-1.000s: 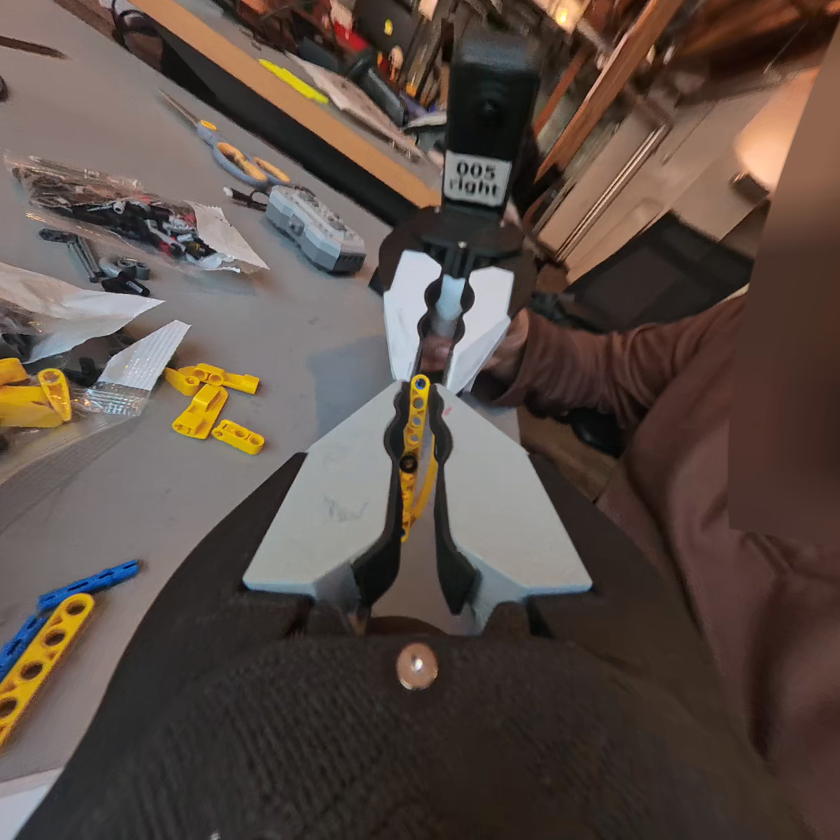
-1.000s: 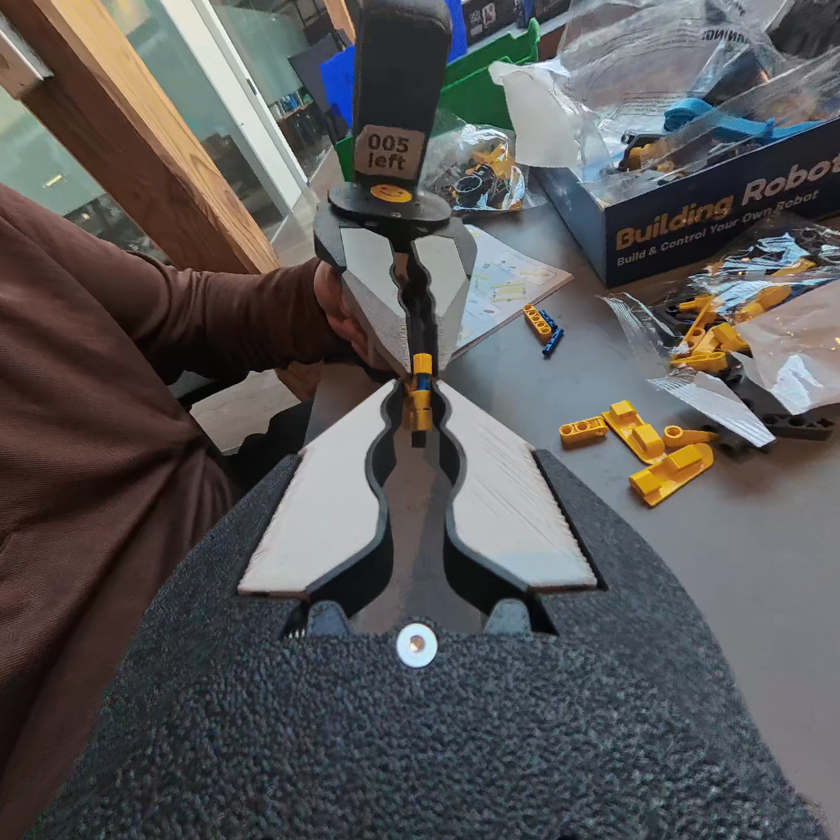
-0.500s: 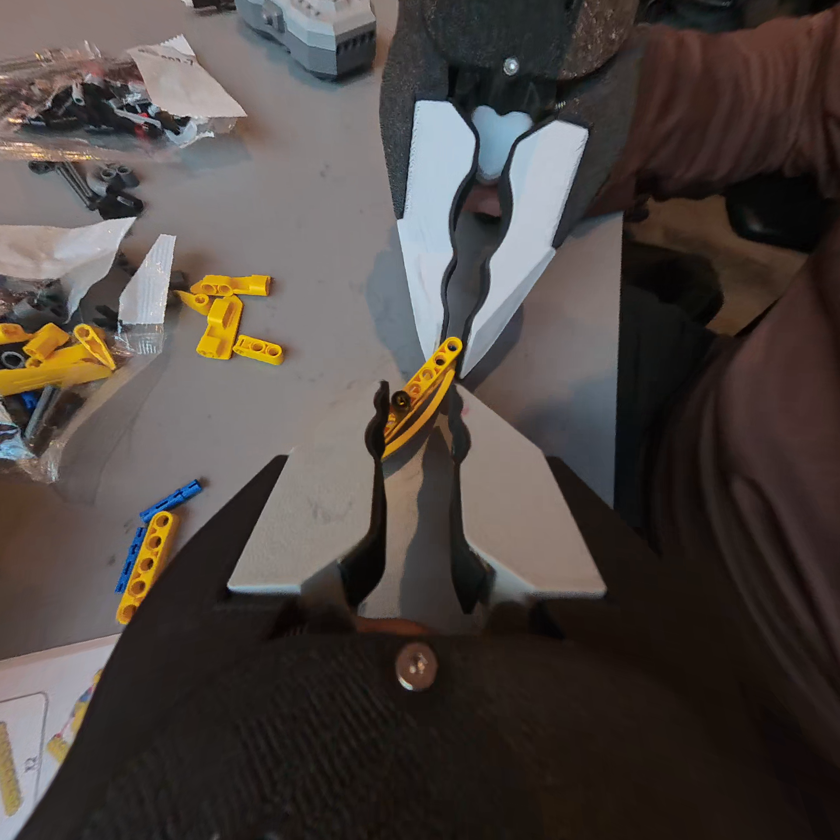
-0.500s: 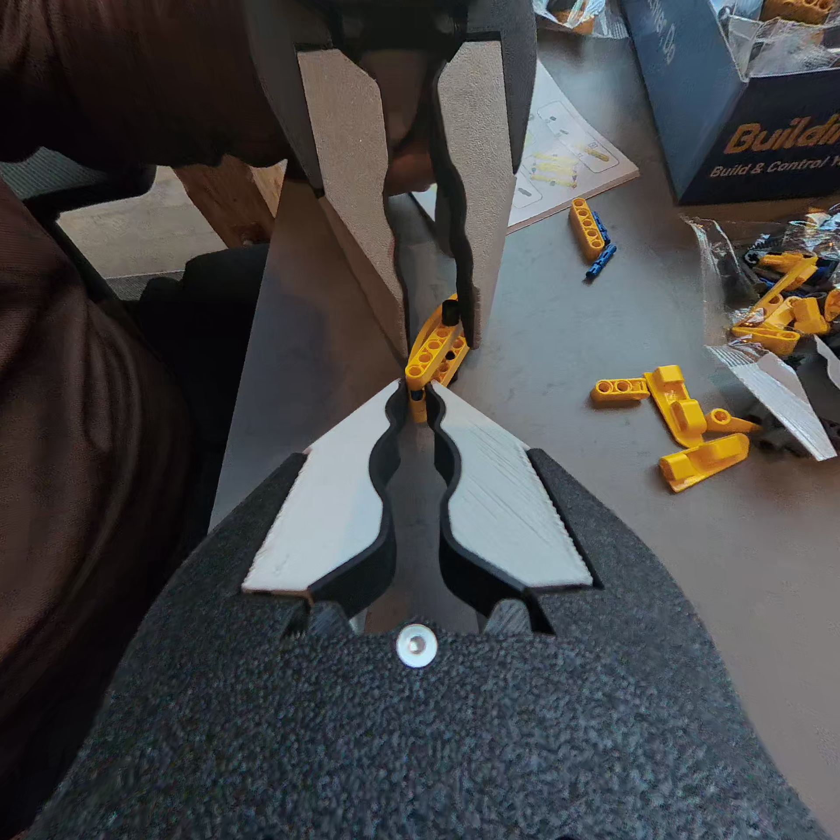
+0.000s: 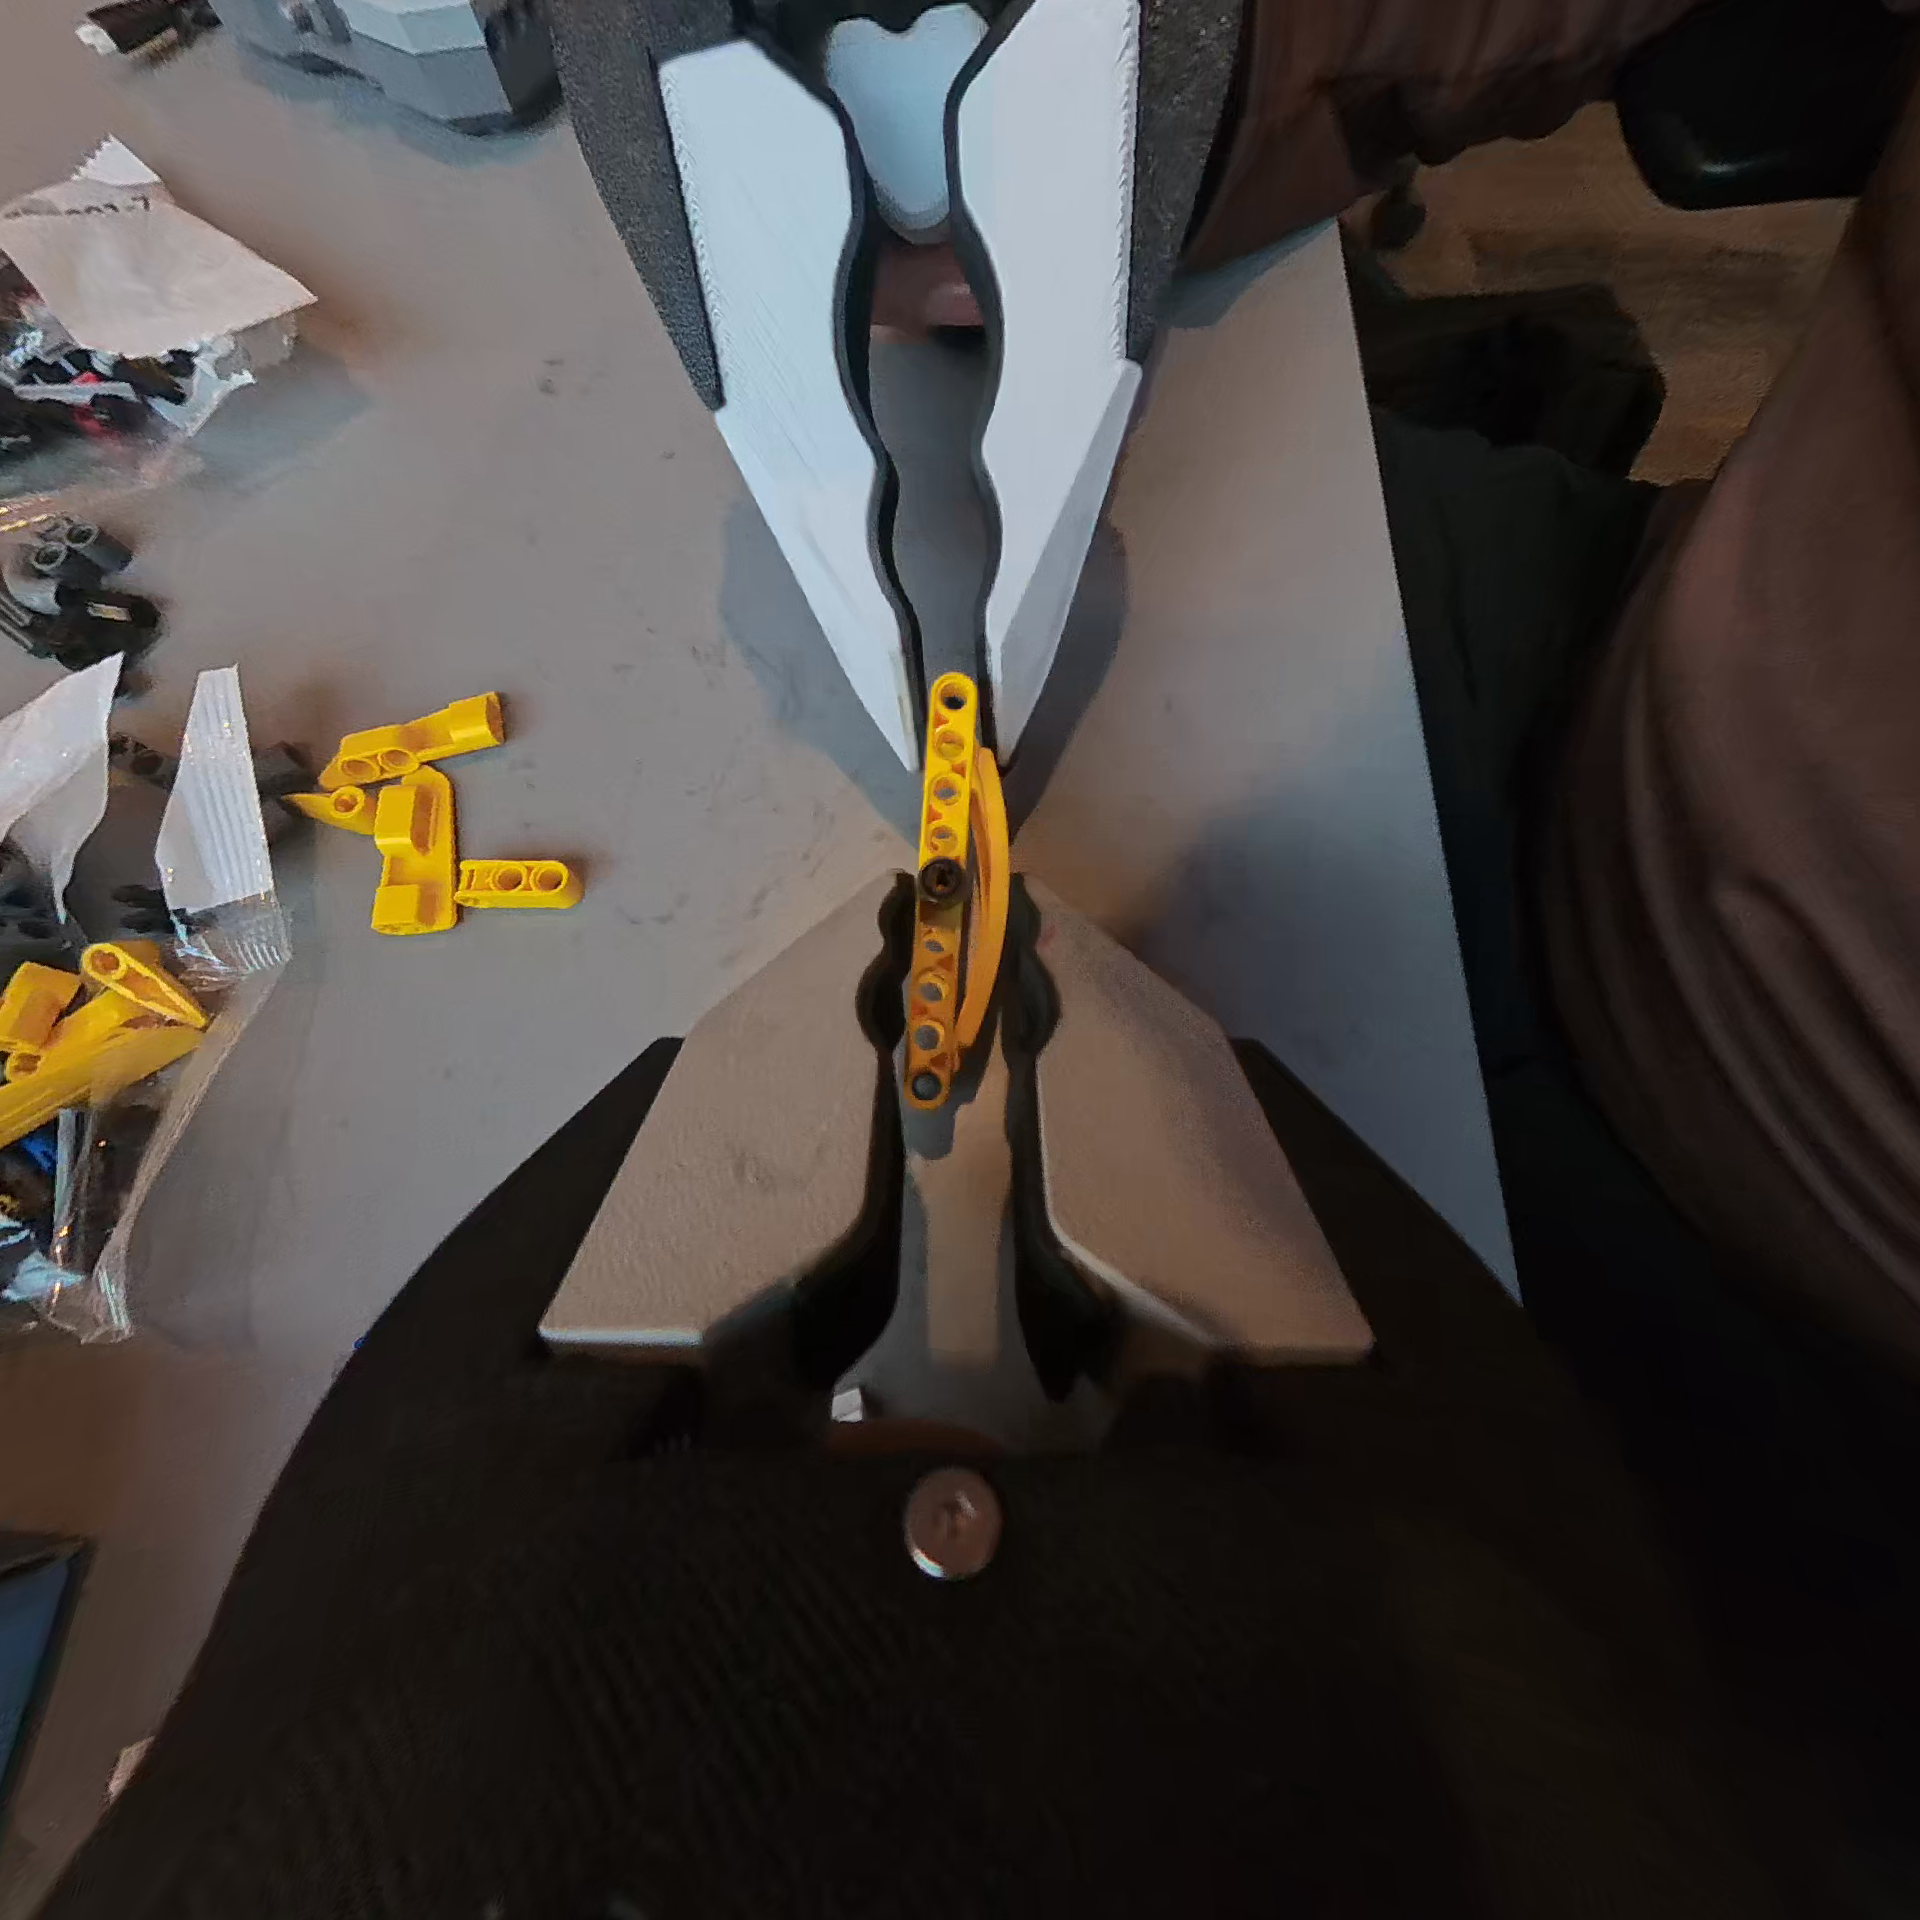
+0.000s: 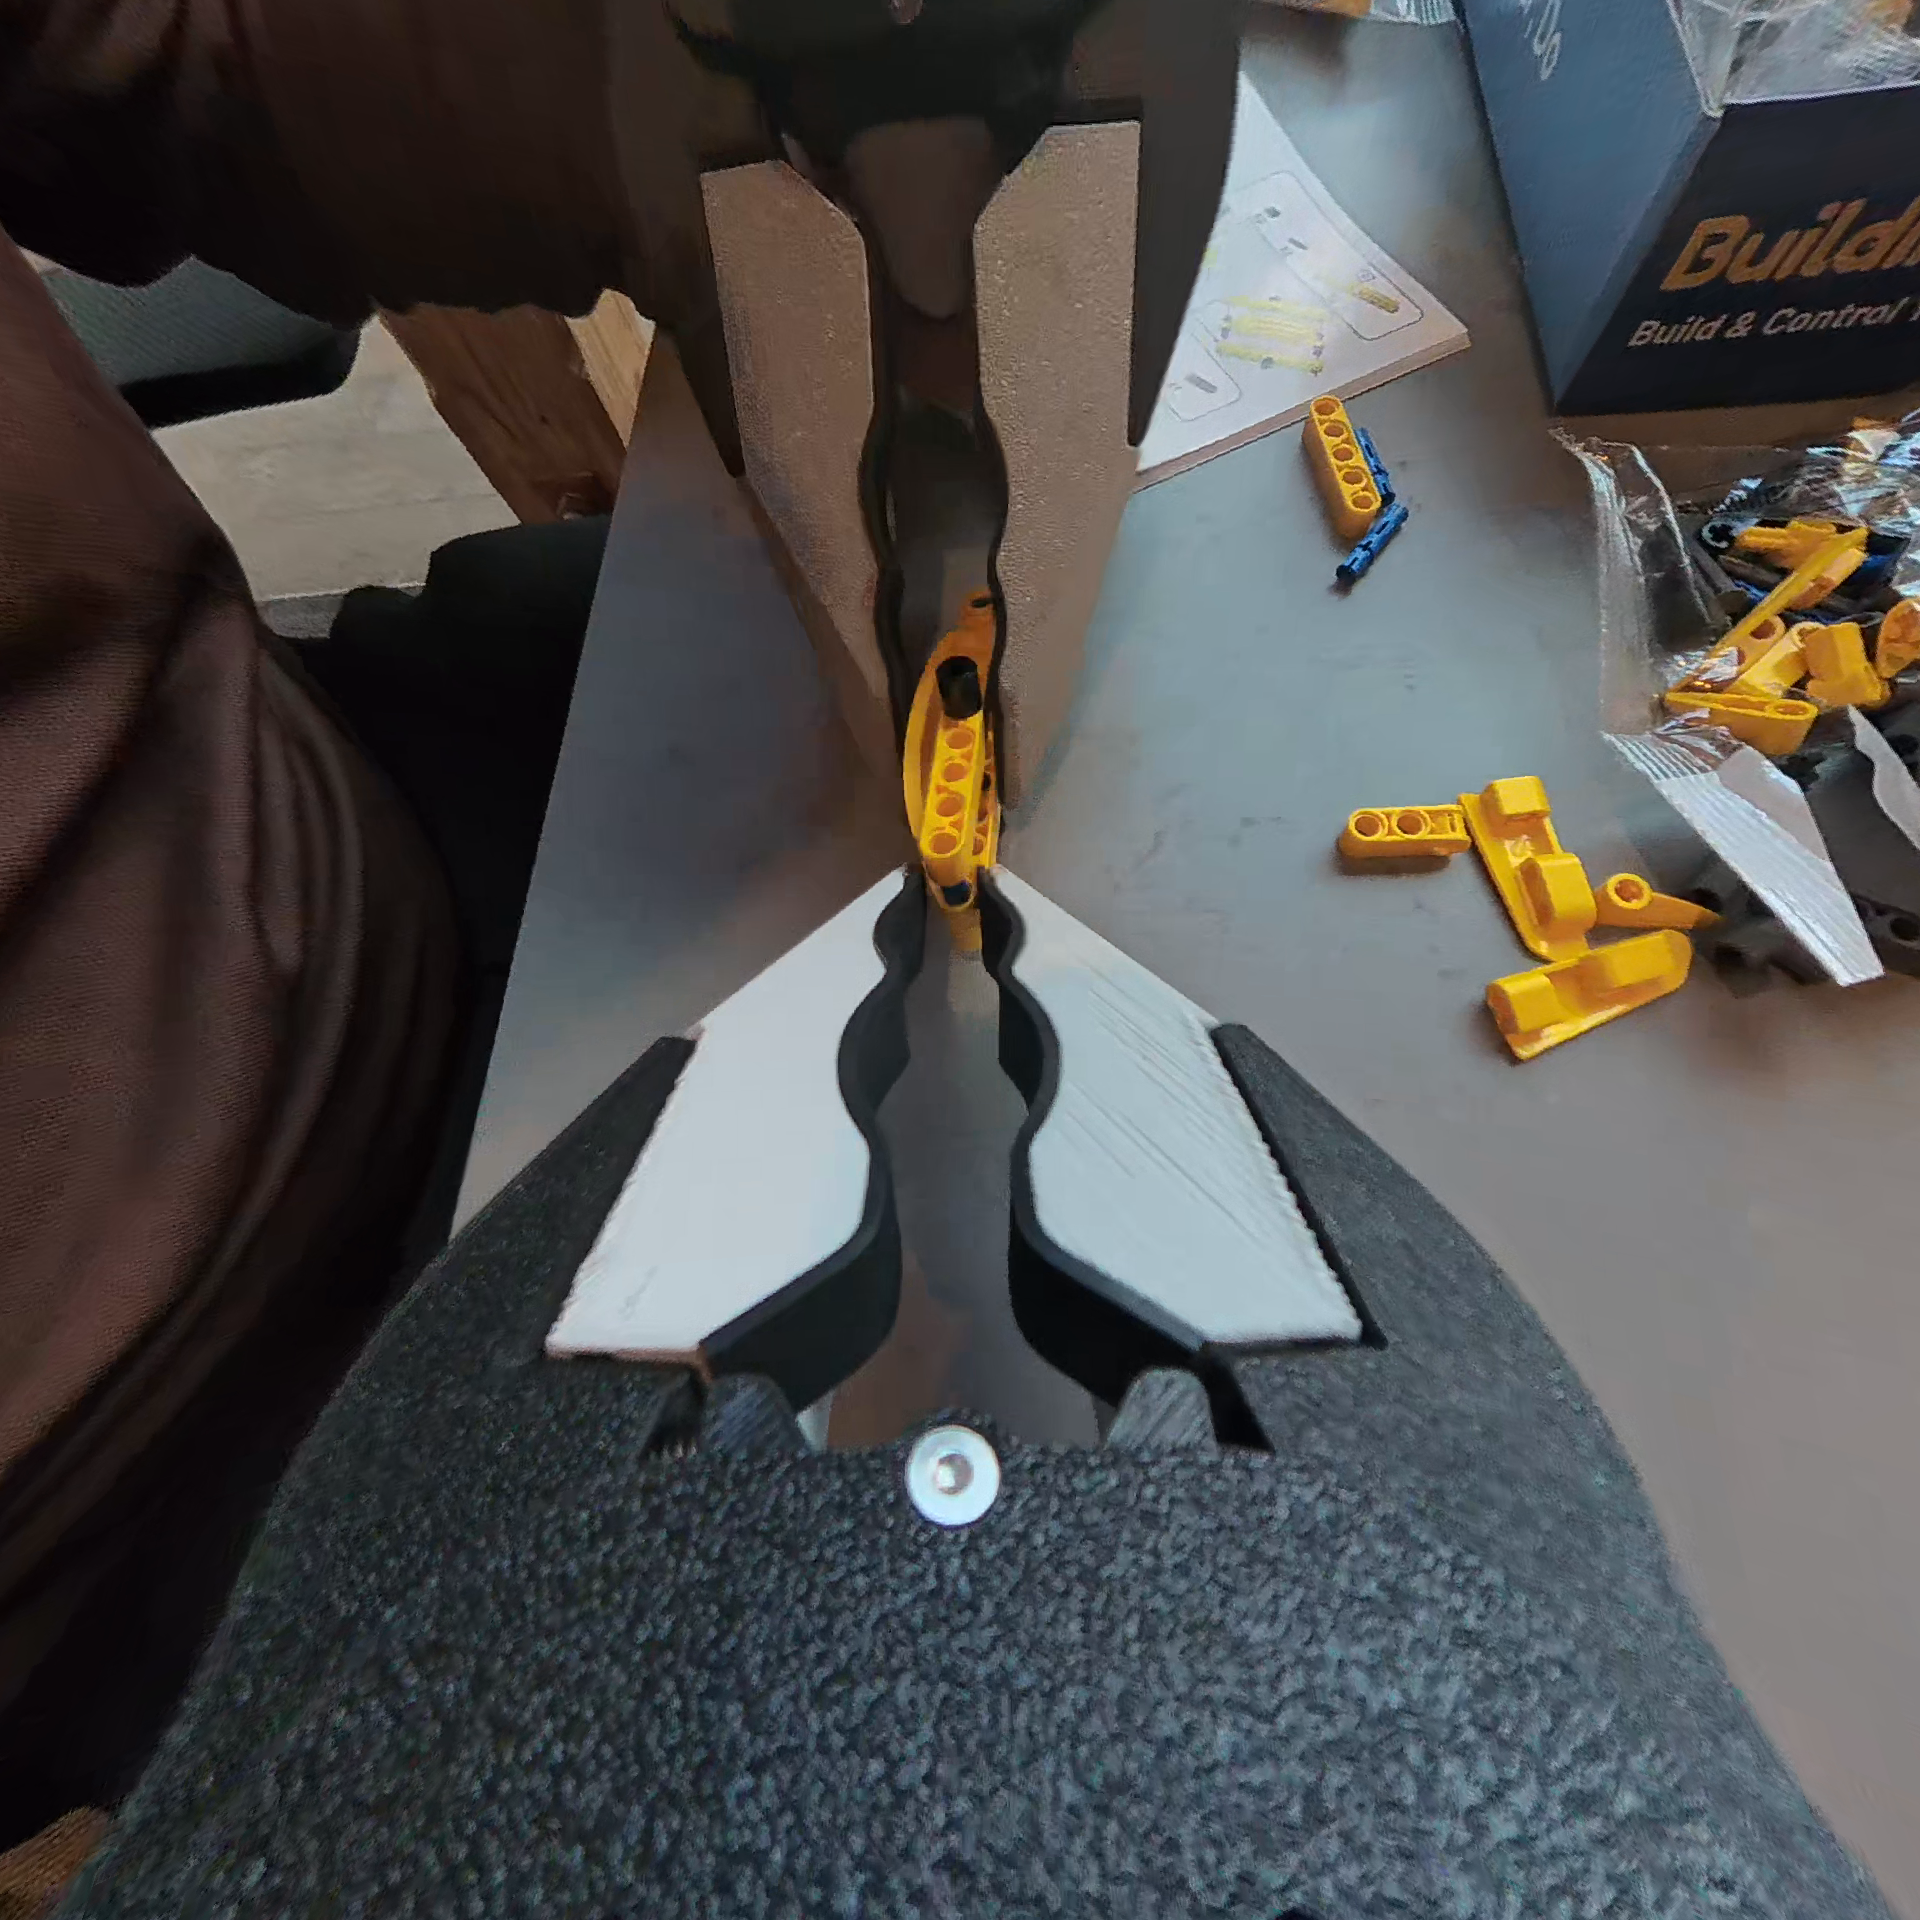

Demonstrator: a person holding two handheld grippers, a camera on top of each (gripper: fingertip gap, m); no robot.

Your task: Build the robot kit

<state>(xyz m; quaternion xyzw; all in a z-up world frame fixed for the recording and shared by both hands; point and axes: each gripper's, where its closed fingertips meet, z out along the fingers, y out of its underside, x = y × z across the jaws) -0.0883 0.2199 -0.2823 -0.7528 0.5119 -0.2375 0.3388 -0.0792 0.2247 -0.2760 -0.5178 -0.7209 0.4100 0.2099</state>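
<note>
A yellow beam with holes (image 5: 943, 790), joined by a black pin (image 5: 940, 881) to a curved yellow piece (image 5: 992, 883), hangs over the grey table (image 5: 582, 540) near its edge. My left gripper (image 5: 958, 899) is shut on the lower half of this assembly. My right gripper (image 5: 951, 717) comes in from the top of the left wrist view and pinches the beam's far end. In the right wrist view the right gripper (image 6: 951, 885) grips one end of the yellow assembly (image 6: 951, 790), and the left gripper (image 6: 940, 769) clamps it from the top.
Loose yellow pieces (image 5: 416, 821) (image 6: 1538, 894) lie on the table. Plastic bags of parts (image 5: 94, 1018) (image 6: 1787, 644), a blue box (image 6: 1714, 208), an instruction sheet (image 6: 1299, 312), a yellow beam with a blue pin (image 6: 1345, 483) and a grey block (image 5: 416, 52) are around. A person's brown sleeve (image 6: 208, 831) is beside the table edge (image 5: 1403, 831). Left and right tips are no more than a few centimetres apart.
Both grippers have tipped down toward the table and drawn closer. The yellow assembly has turned from slanted to in line with both grippers, and the left fingers have closed on it.
</note>
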